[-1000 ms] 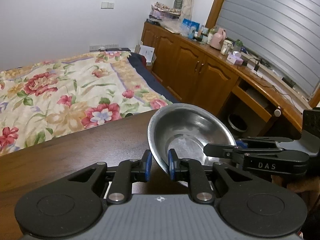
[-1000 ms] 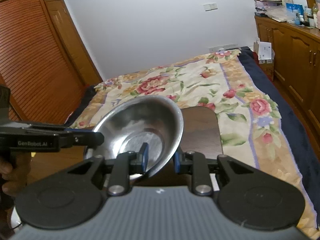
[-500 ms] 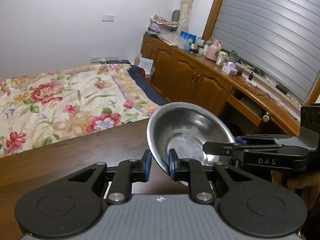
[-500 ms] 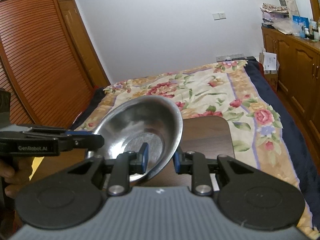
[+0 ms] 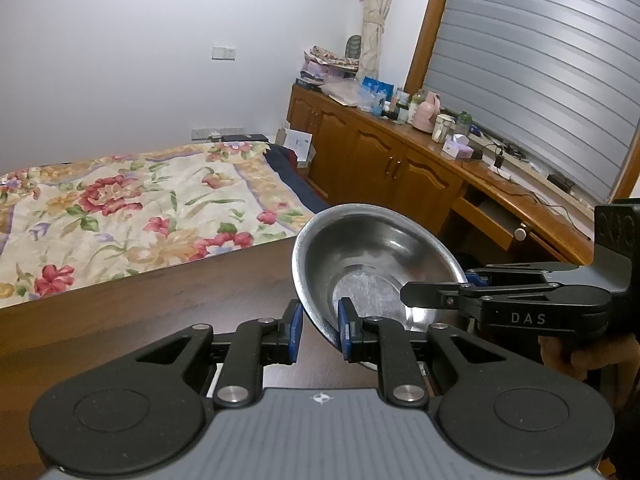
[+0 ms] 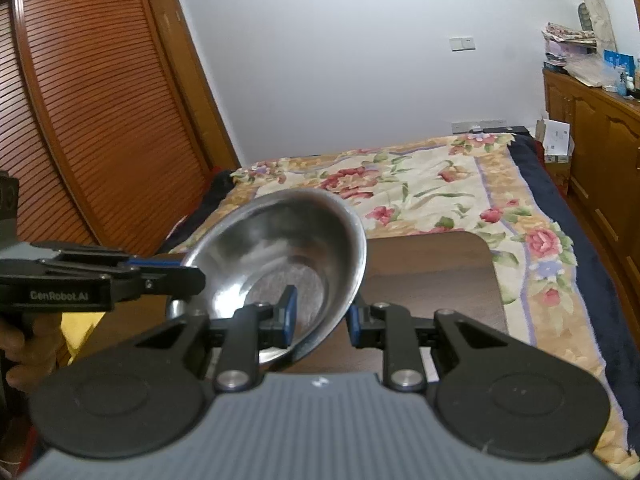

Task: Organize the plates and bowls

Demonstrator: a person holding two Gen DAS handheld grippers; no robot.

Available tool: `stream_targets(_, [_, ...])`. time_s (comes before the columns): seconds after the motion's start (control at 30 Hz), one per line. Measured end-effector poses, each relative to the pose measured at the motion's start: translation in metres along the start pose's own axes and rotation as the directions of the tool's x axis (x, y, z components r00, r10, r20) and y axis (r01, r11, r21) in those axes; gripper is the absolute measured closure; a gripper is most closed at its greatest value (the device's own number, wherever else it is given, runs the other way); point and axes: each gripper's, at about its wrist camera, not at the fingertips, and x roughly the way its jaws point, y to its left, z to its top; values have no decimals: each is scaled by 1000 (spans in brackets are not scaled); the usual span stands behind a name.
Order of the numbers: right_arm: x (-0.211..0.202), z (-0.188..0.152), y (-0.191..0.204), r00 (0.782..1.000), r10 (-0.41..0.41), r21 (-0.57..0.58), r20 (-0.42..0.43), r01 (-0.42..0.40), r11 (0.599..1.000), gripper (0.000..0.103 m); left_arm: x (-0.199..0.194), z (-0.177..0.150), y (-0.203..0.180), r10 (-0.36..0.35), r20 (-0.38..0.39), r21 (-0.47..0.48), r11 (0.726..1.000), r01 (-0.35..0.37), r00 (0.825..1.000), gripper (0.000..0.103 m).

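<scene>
1. left wrist view: the round, shiny stainless steel bowl [image 5: 372, 264] hangs in the air above the dark brown wooden table [image 5: 168, 300], tipped so its open mouth faces up and toward the person.
2. the left gripper [image 5: 319, 331] has its blue-padded jaws set either side of the bowl's near-left rim, one pad inside the wall and one outside; they look pinched on the thin metal, though a sliver of gap shows at the outer pad.
3. the right gripper [image 5: 464, 280] comes in from the right in this view and bites the opposite rim, blue pad just visible at the edge.
4. in the right wrist view the same bowl [image 6: 280, 256] sits straight ahead, and the right gripper [image 6: 319, 316] straddles its near-right rim, jaws closed on the wall.
5. the left gripper [image 6: 176, 270] reaches in from the left there, gripping the far-left rim.
6. so the bowl lies between the two tools, held at opposite edges; neither is nearer.
7. my guess is the next move depends on both lowering together, or the bowl will twist.
8. no plates or other bowls show, so i cannot tell where it goes.
</scene>
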Motion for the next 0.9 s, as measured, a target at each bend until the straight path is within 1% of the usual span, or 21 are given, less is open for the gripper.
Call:
stream_targets(0.33, [-5, -17, 25, 999, 45, -14, -24, -45, 999, 76, -32, -26, 3, 28, 3, -24, 999, -28, 1000, 82])
stream_targets(0.67, [-4, -49, 37, 994, 71, -6, -81, -72, 997, 76, -41, -70, 3, 36, -45, -49, 998, -38, 998, 81])
stream_targets(0.9, [-3, -80, 45, 988, 92, 3, -122, -92, 996, 76, -49, -106, 4, 38, -67, -72, 996, -43, 997, 81])
